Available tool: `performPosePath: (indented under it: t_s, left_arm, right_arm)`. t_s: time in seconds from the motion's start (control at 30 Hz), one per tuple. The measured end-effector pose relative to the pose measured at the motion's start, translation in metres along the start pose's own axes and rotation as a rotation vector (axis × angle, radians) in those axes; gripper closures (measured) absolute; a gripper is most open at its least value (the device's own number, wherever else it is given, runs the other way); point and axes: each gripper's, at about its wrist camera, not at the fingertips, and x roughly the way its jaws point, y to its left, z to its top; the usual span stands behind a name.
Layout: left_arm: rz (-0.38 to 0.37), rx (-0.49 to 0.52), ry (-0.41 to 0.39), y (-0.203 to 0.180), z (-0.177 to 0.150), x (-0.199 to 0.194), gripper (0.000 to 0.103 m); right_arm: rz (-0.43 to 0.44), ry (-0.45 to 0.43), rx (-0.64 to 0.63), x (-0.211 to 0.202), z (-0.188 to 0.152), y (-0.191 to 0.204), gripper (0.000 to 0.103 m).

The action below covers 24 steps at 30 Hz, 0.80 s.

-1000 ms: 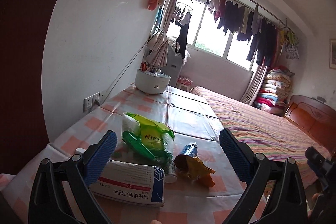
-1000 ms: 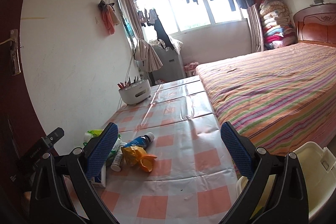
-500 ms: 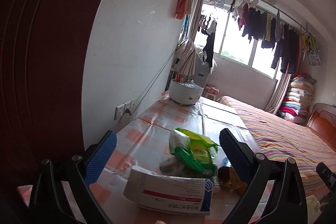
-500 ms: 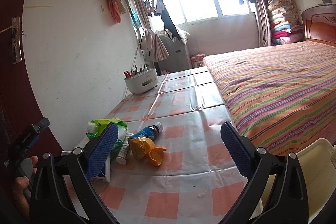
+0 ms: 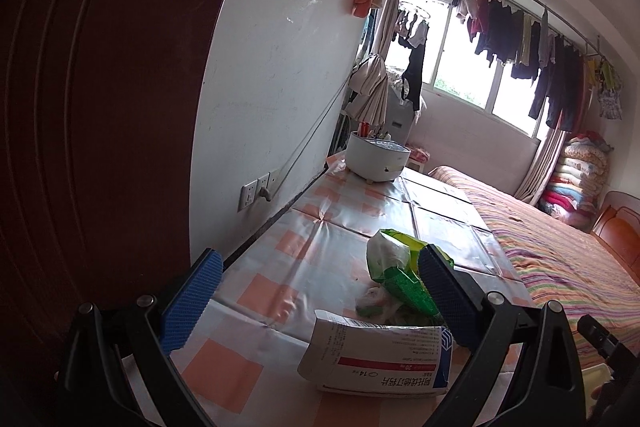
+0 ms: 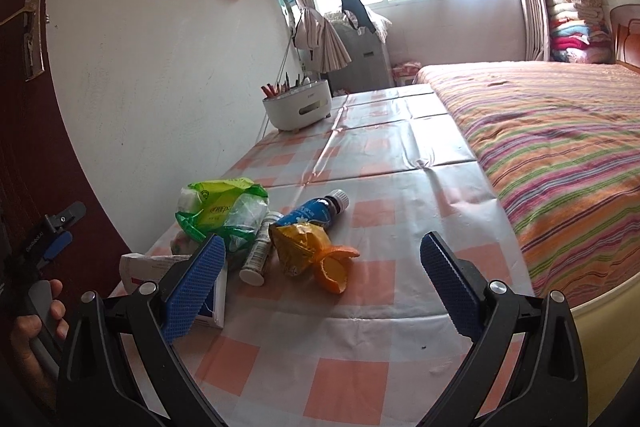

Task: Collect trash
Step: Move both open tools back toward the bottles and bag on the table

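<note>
Left gripper (image 5: 318,299) held low over near left end of checked table (image 5: 280,259), fingers level, pointing far along table toward window; jaws wide apart, nothing between pads. In right wrist view a hand (image 6: 34,327) at far left edge wraps the left gripper's handle, mostly cut off by frame.

Right gripper (image 6: 320,291) also low over table, more to the right, aimed far and a bit left at the trash pile; jaws wide apart, empty.

Hidden or unclear: white medicine box (image 5: 380,359) print readable only in part, its right end runs behind the right blue pad in left view; in right view box (image 6: 160,265) is mostly behind the left pad. Crumpled white thing under the green bag too small to tell. Pale bin edge at right wrist view's bottom right corner is cut off.

Trash positions, left to right in right view: medicine box near left, touching or just beside green plastic bag (image 6: 222,211); white small bottle (image 6: 260,251) lying on its side just right of bag; blue bottle (image 6: 316,213) lying tilted, cap to far right, touching yellow wrapper (image 6: 298,245); orange peel (image 6: 334,267) near side of wrapper. Whole pile sits ahead of right gripper, toward its left finger; peel is between the fingers' lines, apart from both pads.

In left view box lies between fingers, near right pad; green bag (image 5: 400,275) just beyond, partly behind that pad.

White pen holder (image 6: 298,105) far down table by wall, well apart. Striped bed (image 6: 552,131) to the right.
</note>
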Motion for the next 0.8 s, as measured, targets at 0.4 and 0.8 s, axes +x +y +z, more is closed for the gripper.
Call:
performPosePath:
  t_s: [0.4, 0.8]
  left_arm:
    - [-0.023, 0.004, 0.051, 0.0, -0.001, 0.01, 0.008]
    - [-0.316, -0.157, 0.353, 0.012, -0.008, 0.044, 0.008]
  right_arm:
    - [0.028, 0.059, 0.04, 0.016, -0.003, 0.001, 0.006]
    - [0.063, 0.04, 0.035, 0.002, -0.001, 0.006, 0.006]
